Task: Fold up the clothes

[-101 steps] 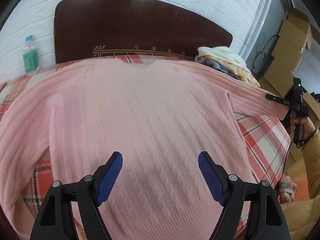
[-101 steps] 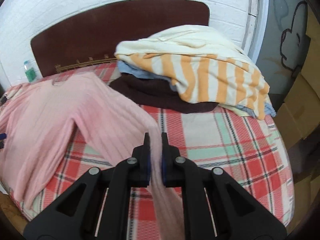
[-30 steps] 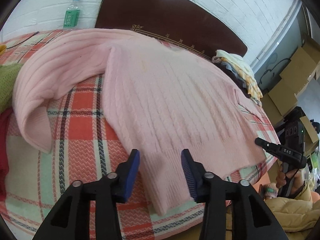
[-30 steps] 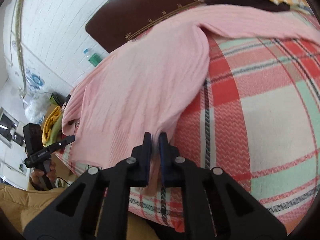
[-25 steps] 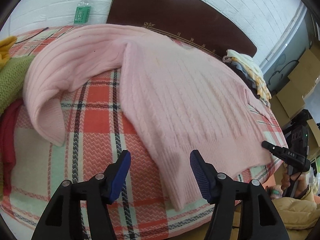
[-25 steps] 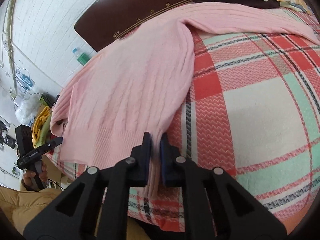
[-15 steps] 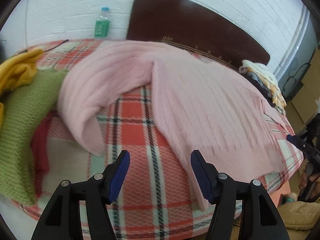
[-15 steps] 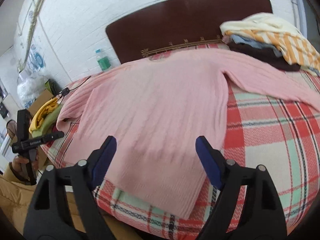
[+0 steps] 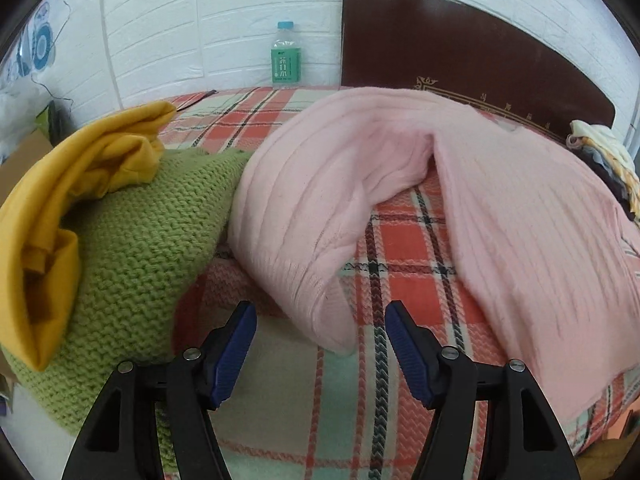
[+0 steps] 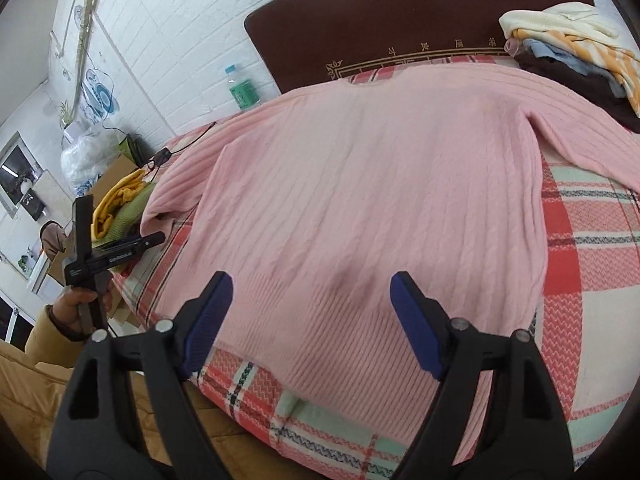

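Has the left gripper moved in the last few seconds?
Yes. The left gripper swung left: the bottle, once at the view's left edge, now sits near centre, and the jaws frame the sleeve cuff.

The pink cable-knit sweater [image 9: 520, 216] is smeared by blur toward the right edge of the left wrist view, and its far sleeve [image 10: 592, 120] runs out of the right wrist view at the right edge. The green chunky-knit garment [image 9: 132, 248] hides the plaid bed cover [image 9: 400, 248] beneath it along the bed's left edge. The lettering on the clear plastic bottle with the green label [image 9: 285, 60] is too small to read. The stack of folded clothes [image 10: 576, 52] is cut off at the right.
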A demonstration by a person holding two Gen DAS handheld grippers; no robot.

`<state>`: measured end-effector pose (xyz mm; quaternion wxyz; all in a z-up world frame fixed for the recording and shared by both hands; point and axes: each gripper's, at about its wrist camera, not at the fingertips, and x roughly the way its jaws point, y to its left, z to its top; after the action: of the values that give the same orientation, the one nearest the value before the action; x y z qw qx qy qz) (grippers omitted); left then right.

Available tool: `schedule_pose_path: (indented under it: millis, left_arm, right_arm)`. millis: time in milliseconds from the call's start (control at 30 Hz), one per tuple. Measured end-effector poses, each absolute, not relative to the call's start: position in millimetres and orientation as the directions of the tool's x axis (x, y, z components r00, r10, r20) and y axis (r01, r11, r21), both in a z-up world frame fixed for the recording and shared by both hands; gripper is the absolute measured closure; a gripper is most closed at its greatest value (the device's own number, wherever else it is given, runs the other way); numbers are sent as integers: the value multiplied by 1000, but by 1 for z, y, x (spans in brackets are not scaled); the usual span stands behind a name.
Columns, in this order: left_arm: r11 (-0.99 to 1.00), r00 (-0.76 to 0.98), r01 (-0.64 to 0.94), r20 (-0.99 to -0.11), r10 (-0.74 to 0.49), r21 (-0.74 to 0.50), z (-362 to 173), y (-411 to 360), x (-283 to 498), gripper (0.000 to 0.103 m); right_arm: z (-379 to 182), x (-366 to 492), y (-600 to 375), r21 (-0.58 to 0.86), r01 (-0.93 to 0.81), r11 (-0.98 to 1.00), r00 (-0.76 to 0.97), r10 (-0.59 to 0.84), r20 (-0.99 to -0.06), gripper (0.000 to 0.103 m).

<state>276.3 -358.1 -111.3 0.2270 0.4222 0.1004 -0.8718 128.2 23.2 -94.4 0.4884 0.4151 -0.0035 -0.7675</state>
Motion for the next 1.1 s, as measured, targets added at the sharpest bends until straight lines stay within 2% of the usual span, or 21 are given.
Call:
schedule_pose_path:
  millis: [33,67,100,200,500,600,667,700,733,800,833,900,933,1000,1100]
  left_arm:
    - [-879,-536,475,-781,-320,34,-113,-359,272,54]
    - [-882,-533,469,-780,-329,51,-114,-360,269,60]
    - [-884,-530,462,-778,-337,68,-116,-360,265,73]
    - [-871,-520,470,-753,-402,141,-105,-364,259,96]
    - [-778,-552,531,-559,-618,337,-27,-382,238,96]
    - [-689,-504,574,-473,-723,442,-10,-392,234,92]
    - [-686,-489,606,-491,-721,403,-11,-402,240,86]
    - [-686,-483,621,-504,-716,380,-12,-407,244,80]
    - [-685,-477,636,-516,-711,356,-13,-412,247,67]
    - [-681,-467,665,-540,-700,308,-15,-422,255,54]
    - [-677,-462,679,-553,-694,283,-16,-427,258,52]
    - [-692,-495,696,-572,-654,190,-19,-430,271,50]
    - [-699,-515,702,-580,-631,137,-18,-433,276,43]
    - [-691,-553,723,-590,-588,10,-15,-440,290,35]
    - [-696,-627,709,-557,-545,-118,-2,-433,309,33]
  right_arm:
    - [-96,128,23,415,743,-525,-176,-752,-635,21]
    - [-97,127,23,420,738,-528,-173,-750,-638,21]
    - [-98,125,23,424,733,-531,-172,-748,-641,21]
    - [-102,122,26,439,718,-540,-169,-747,-643,21]
    - [-108,117,23,464,705,-537,-149,-751,-644,21]
    - [-110,116,23,471,700,-536,-143,-752,-643,21]
    - [-111,115,26,479,694,-538,-145,-756,-639,21]
    - [-112,113,27,483,689,-540,-146,-756,-638,21]
    - [-113,112,28,487,685,-542,-146,-756,-638,21]
    - [-115,110,30,493,679,-544,-144,-757,-637,21]
    - [-115,110,30,494,678,-544,-143,-757,-637,21]
    - [-114,108,30,493,682,-541,-142,-758,-636,21]
    - [-113,108,31,492,685,-538,-142,-760,-634,21]
    - [-107,99,39,506,676,-536,-158,-776,-611,21]
    - [-98,81,56,536,654,-534,-193,-803,-564,21]
